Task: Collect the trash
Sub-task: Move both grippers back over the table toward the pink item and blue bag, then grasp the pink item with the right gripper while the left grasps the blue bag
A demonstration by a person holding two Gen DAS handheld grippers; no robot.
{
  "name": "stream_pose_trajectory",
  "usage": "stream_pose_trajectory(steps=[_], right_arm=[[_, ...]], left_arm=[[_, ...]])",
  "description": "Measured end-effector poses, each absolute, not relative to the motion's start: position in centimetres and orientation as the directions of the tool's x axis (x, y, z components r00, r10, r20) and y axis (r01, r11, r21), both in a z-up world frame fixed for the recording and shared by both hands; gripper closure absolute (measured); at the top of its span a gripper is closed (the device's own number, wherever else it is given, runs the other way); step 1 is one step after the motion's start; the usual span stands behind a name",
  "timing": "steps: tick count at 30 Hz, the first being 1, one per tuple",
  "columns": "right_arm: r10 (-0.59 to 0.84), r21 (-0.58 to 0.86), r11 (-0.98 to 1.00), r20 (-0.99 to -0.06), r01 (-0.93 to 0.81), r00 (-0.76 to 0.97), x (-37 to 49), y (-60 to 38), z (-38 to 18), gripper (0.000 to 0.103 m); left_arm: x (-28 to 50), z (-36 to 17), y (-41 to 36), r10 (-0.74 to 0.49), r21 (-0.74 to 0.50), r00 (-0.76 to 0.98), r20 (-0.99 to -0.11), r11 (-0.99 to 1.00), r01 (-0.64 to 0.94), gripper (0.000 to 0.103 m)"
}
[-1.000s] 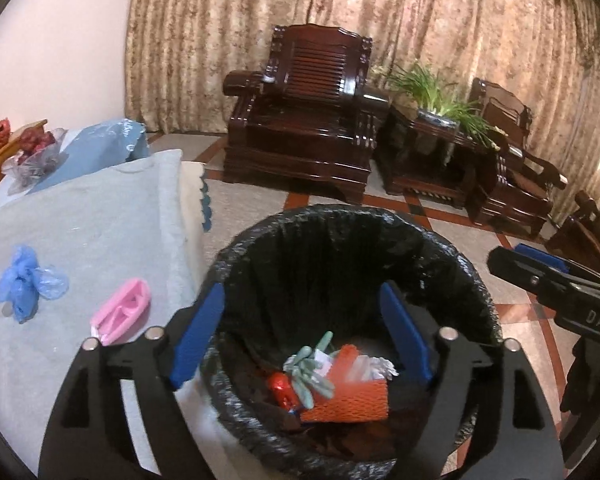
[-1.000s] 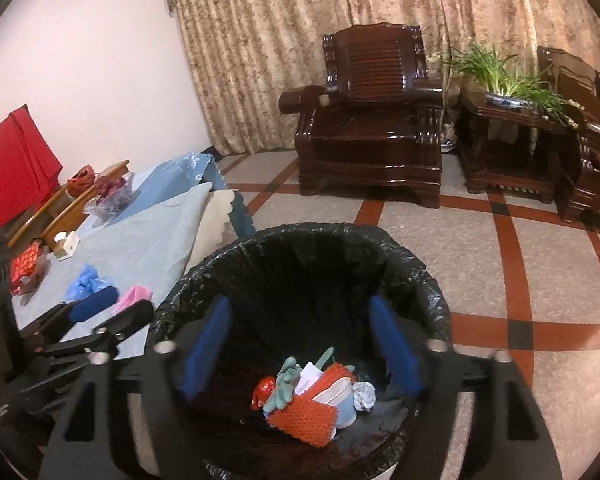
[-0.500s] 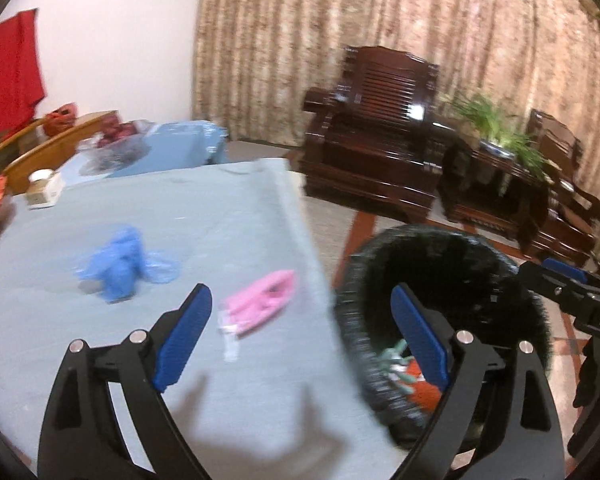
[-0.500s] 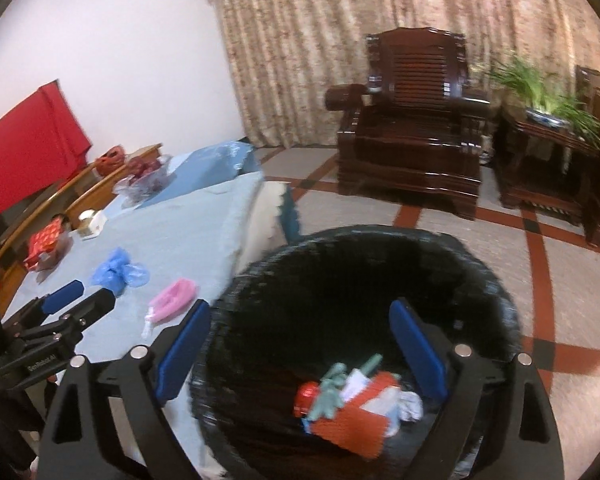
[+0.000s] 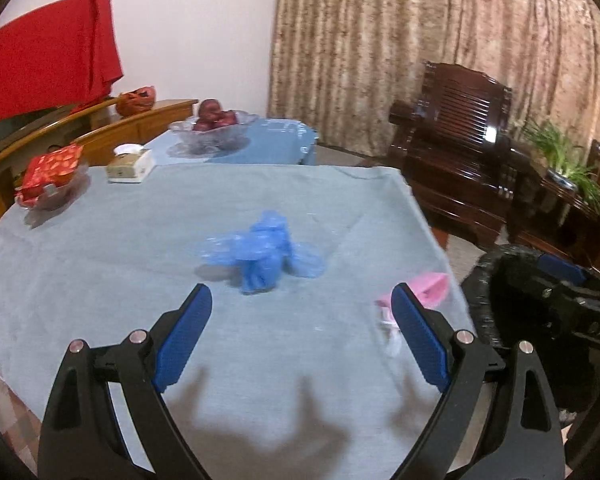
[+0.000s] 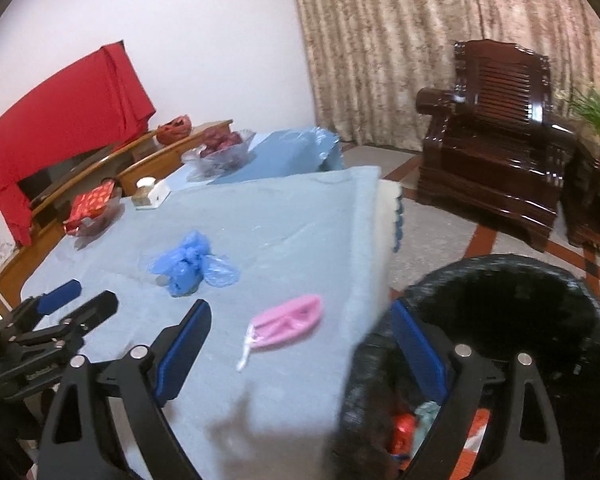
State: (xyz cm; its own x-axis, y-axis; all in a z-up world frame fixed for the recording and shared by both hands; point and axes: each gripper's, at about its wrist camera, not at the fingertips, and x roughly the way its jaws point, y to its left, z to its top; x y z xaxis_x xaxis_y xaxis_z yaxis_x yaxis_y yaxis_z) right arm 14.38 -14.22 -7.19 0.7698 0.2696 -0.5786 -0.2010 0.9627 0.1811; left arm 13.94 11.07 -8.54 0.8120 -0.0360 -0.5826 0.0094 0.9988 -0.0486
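**Two scraps waiting on the table, both grippers reaching empty**

The crumpled blue plastic bag (image 5: 262,250) is lying on the pale blue tablecloth (image 5: 100,264), sitting at about 12 o'clock from the left gripper (image 5: 302,336) and near it, not touching. The pink wrapper (image 6: 286,322) is resting near the cloth's edge, at roughly 1 o'clock from the right gripper (image 6: 302,350) in its own view, and at 2 o'clock in the left view. Just beside the table, the black-lined bin (image 6: 500,276) is standing with red, orange and teal scraps showing at its bottom.

Both tools are hovering with jaws spread wide and nothing between the blue pads (image 5: 184,338). The left one is facing the table squarely; the right one is straddling the table edge and the bin rim.

Judging from this, the work is sitting in a reach step between pickups: some trash is in the bin, two pieces are remaining. The next move is probably calling for the left gripper to advance and drop onto the blue bag, closing on its bunched middle, since thin film is likely to slip if pinched at a loose flap. The pink wrapper is lying flat, so it may need a low, edge-on pinch.

Farther out, at 10 to 11 o'clock, a fruit bowl (image 5: 214,126), a tissue box (image 5: 130,166) and a red packet dish (image 5: 52,180) are sitting, looking like keepers rather than trash.
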Motion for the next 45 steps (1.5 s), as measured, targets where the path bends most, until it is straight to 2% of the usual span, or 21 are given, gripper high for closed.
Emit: stream_pose_trajectory(steps=[8,27,30,36,38,41,43,45], right_arm=[[0.258,0.162,0.966,-0.643,-0.202,0.721,18.2,-10.3,-11.3,0.014],[0.21,0.123,0.976,-0.756,-0.18,0.62,22.4,-8.0,-16.8,0.016],[0.211,0.115,0.975,-0.764,-0.192,0.61,22.6,-7.7,-17.1,0.023],[0.218,0.108,0.971,-0.768,-0.213,0.602,22.8,-7.2,-17.4,0.048],[0.233,0.117,0.967,-0.766,-0.226,0.599,22.9,-7.1,-17.4,0.068],[0.242,0.116,0.963,-0.766,-0.242,0.596,23.0,-6.8,-17.4,0.084],[0.257,0.128,0.959,-0.764,-0.251,0.592,23.1,-6.7,-17.4,0.09],[0.271,0.139,0.956,-0.757,-0.258,0.595,23.1,-6.5,-17.1,0.091]], left_arm=[[14.4,-9.7,14.3,0.013,-0.05,0.797,-0.603,0.997,-0.053,0.014],[17.1,-12.0,16.1,0.011,-0.071,0.773,-0.635,0.995,-0.072,0.014],[17.4,-12.3,16.1,0.01,-0.072,0.769,-0.639,0.995,-0.073,0.014],[18.1,-12.9,16.2,0.009,-0.073,0.761,-0.649,0.995,-0.074,0.014],[18.4,-13.1,16.2,0.008,-0.073,0.759,-0.651,0.995,-0.073,0.014],[18.8,-13.4,16.1,0.008,-0.071,0.756,-0.654,0.995,-0.072,0.014],[19.2,-13.5,16.1,0.006,-0.073,0.756,-0.655,0.995,-0.071,0.014],[19.7,-13.5,15.9,0.003,-0.074,0.756,-0.655,0.995,-0.069,0.014]])
